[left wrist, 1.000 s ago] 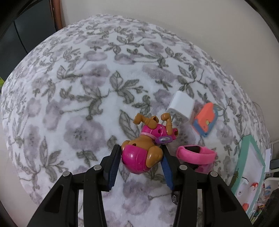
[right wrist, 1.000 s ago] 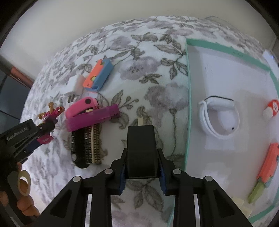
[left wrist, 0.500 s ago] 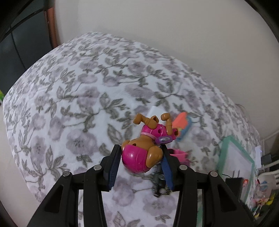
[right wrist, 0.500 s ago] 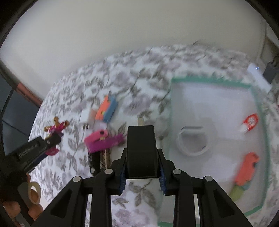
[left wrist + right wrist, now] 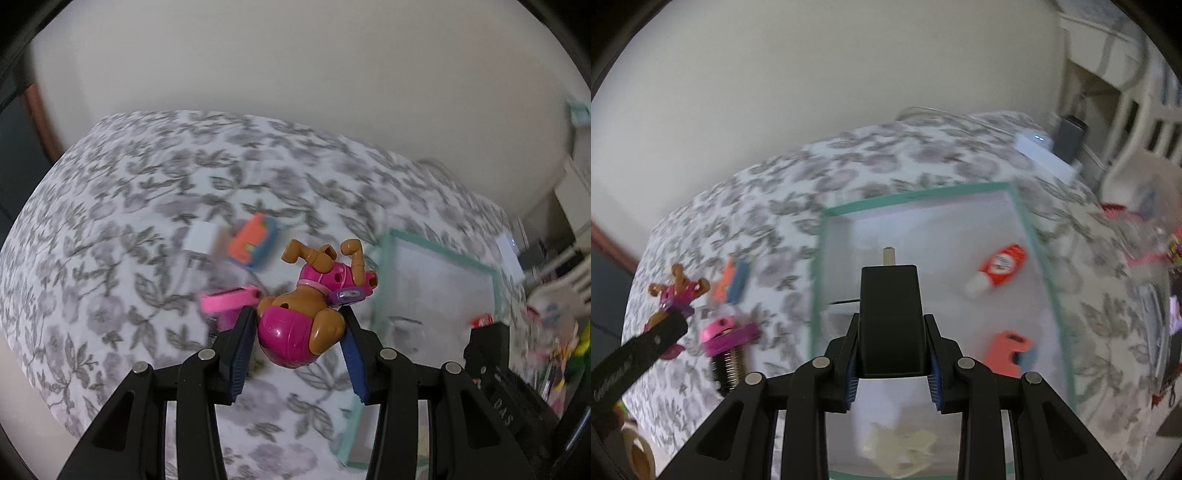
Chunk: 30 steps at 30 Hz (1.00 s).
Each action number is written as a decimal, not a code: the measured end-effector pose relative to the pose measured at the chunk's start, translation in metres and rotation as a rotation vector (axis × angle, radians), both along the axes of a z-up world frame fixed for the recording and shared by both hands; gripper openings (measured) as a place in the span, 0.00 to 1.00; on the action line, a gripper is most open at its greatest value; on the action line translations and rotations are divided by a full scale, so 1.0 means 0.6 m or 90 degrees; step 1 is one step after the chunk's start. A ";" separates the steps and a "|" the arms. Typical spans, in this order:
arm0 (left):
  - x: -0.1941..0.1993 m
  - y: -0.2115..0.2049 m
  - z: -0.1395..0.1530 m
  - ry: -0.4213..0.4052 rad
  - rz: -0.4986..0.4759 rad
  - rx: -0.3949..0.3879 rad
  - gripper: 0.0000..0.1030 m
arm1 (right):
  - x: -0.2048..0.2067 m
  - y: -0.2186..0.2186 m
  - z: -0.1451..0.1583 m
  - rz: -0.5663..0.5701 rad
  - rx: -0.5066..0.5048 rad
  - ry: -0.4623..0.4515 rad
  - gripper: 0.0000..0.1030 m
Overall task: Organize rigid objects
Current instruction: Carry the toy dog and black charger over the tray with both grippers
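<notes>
Between the left gripper's (image 5: 297, 345) blue pads, a pink and brown toy dog (image 5: 310, 314) is clamped above the floral cloth (image 5: 110, 206), with a pink band (image 5: 227, 300) at ten o'clock from it and an orange-blue block (image 5: 253, 242) farther out at eleven. A black adapter (image 5: 889, 325) is gripped by the right gripper (image 5: 891, 363) over the green-edged tray (image 5: 916, 194), where an orange case (image 5: 1008, 352) lies at three o'clock and a red tube (image 5: 997, 267) beyond at one o'clock.
</notes>
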State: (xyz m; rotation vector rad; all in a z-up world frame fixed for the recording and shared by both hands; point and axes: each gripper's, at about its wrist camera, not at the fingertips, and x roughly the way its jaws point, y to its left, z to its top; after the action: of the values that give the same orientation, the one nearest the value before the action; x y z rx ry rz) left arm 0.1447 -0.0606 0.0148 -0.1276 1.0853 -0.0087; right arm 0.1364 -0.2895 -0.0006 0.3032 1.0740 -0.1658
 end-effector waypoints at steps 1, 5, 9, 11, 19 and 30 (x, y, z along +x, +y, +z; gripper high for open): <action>-0.002 -0.018 -0.004 0.006 -0.014 0.005 0.45 | -0.003 -0.009 -0.003 -0.009 -0.004 0.003 0.31; -0.007 -0.071 -0.016 0.025 -0.056 0.025 0.45 | -0.013 -0.047 -0.009 -0.045 -0.012 0.011 0.31; -0.010 -0.120 -0.020 0.041 -0.092 0.041 0.46 | -0.024 -0.080 -0.012 -0.085 -0.016 0.010 0.31; -0.009 -0.137 -0.025 0.056 -0.098 0.030 0.46 | -0.031 -0.098 -0.013 -0.111 -0.015 0.007 0.31; -0.012 -0.171 -0.064 0.088 -0.099 0.028 0.46 | -0.043 -0.137 -0.020 -0.159 -0.032 0.016 0.31; -0.015 -0.160 -0.110 0.114 -0.101 0.029 0.46 | -0.023 -0.088 -0.057 -0.088 -0.012 0.045 0.31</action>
State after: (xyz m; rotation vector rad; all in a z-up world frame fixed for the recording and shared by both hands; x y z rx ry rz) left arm 0.1358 -0.1563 -0.0514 -0.0013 1.2720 -0.1168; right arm 0.1224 -0.3425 -0.0348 0.3568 1.1214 -0.3128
